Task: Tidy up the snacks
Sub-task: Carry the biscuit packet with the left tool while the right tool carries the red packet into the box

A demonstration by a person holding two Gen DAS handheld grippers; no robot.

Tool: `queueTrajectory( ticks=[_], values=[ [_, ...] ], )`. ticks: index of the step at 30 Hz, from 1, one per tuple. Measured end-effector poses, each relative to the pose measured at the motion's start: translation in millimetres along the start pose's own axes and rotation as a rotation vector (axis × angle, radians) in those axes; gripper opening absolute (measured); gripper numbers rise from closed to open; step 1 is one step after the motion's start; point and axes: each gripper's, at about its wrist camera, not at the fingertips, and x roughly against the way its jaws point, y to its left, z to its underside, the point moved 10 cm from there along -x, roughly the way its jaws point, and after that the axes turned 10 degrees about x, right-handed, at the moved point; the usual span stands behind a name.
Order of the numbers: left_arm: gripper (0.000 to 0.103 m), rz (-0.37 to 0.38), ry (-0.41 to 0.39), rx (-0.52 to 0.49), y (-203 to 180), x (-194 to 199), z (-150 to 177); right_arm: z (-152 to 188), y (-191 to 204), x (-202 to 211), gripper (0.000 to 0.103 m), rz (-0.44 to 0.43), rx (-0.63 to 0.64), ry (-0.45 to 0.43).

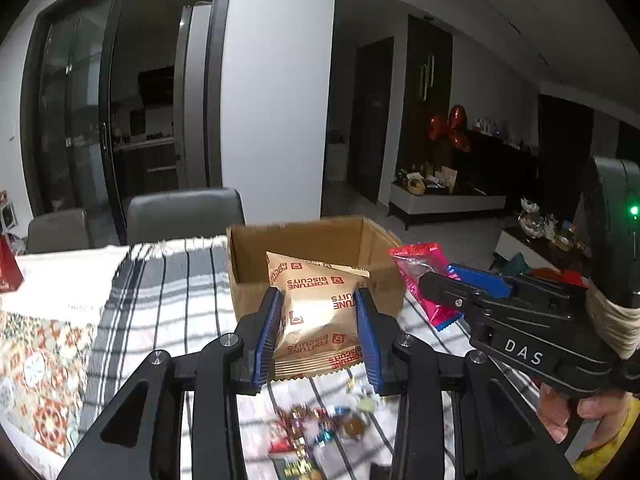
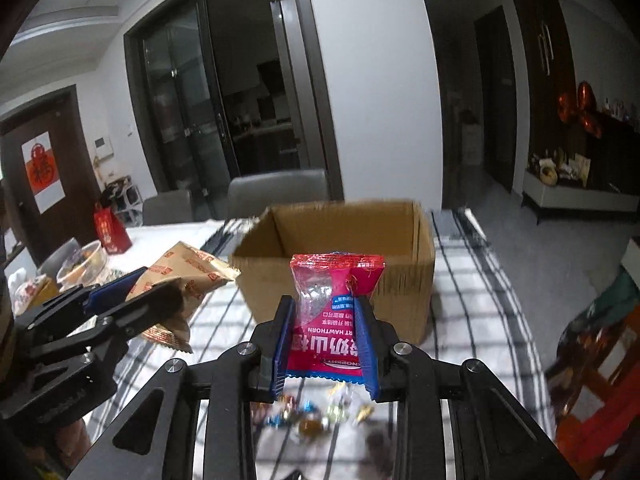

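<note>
My left gripper point(image 1: 318, 336) is shut on a gold Fortune Biscuits packet point(image 1: 316, 312) and holds it above the striped cloth, just in front of an open cardboard box point(image 1: 320, 240). My right gripper point(image 2: 326, 344) is shut on a red hawthorn snack packet point(image 2: 332, 312), also raised in front of the box point(image 2: 340, 232). The right gripper shows in the left wrist view point(image 1: 448, 280) with the red packet point(image 1: 420, 272), to the right of the box. The left gripper shows in the right wrist view point(image 2: 136, 292) with the gold packet point(image 2: 184, 276), left of the box.
Small wrapped candies point(image 1: 320, 424) lie on the striped tablecloth point(image 1: 168, 292) below both grippers; they also show in the right wrist view point(image 2: 316, 412). Grey chairs point(image 1: 184, 212) stand behind the table. A red bag point(image 2: 110, 232) and food containers point(image 2: 80, 264) sit at the left.
</note>
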Motion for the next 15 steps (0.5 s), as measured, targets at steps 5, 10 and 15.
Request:
queueTrajectory(
  ticks=[5,10,15],
  values=[
    [0.037,-0.007,-0.008,-0.027,2,-16,-26,-27,-7,-14,0.031,-0.033,-0.007,0.003],
    [0.037,-0.001,0.005,-0.035,3,-34,-43,-46,-11,-32,0.031,-0.05,0.013,0.021],
    [0.037,-0.008,0.024,-0.038,6,-58,-58,-57,-15,-61,0.031,-0.074,0.031,0.069]
  ],
)
